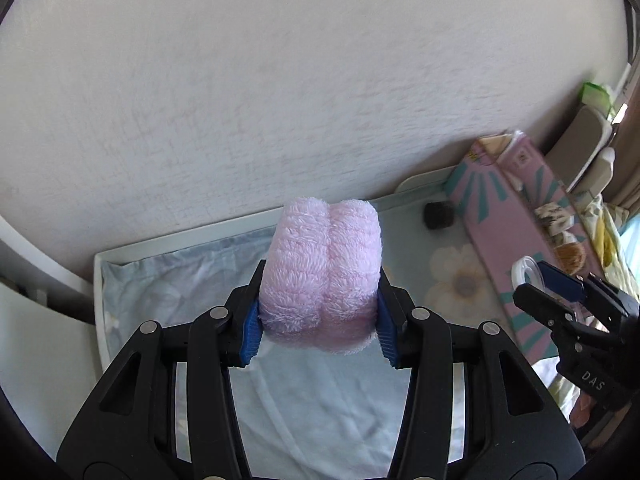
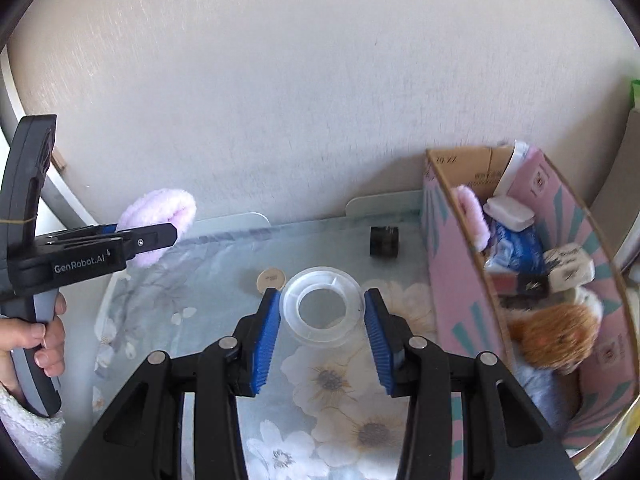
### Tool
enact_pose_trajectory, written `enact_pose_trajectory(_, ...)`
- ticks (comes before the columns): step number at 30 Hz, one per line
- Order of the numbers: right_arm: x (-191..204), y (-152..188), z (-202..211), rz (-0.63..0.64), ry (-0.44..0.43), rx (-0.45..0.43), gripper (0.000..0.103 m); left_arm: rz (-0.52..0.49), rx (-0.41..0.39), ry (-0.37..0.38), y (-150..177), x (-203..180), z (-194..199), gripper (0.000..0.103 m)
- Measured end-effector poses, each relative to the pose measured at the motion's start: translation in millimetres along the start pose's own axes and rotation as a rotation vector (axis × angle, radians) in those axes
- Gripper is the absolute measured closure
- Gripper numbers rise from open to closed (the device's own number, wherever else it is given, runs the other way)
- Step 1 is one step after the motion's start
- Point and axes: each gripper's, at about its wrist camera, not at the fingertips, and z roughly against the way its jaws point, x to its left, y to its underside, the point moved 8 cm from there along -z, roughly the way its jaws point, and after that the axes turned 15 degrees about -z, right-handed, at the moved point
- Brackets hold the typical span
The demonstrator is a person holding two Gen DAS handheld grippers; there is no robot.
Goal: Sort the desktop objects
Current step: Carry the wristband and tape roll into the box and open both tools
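My left gripper [image 1: 319,318] is shut on a folded pink fluffy towel [image 1: 320,272] and holds it above the table near the wall; the towel also shows in the right wrist view [image 2: 160,220]. My right gripper [image 2: 322,316] is shut on a clear tape roll [image 2: 322,305] and holds it above the floral tablecloth [image 2: 340,392]; it also shows in the left wrist view [image 1: 556,292]. A pink cardboard box [image 2: 456,280] stands at the right with several items inside, among them a pink towel, a white pack and an orange furry toy [image 2: 556,332].
A small black cylinder [image 2: 384,241] lies on the cloth near the box. A small round beige lid [image 2: 271,279] lies beyond the tape roll. The white wall is close behind the table. The white table rim [image 1: 180,236] runs along the back.
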Motion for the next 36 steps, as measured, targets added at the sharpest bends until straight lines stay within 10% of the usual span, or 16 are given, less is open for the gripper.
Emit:
enact_pose_trajectory(17, -58.3, -71.4, 54.2, 0.001, 0.046, -0.063, 0.064, -0.161, -0.097, 0.071, -89.8, -90.7, 37.3, 0.06)
enact_pose_trajectory(36, -146.3, -70.0, 39.5, -0.091, 0.093, 0.0, 0.064, -0.328, 0.037, 0.2, -164.2, -225.6, -60.6, 0.06)
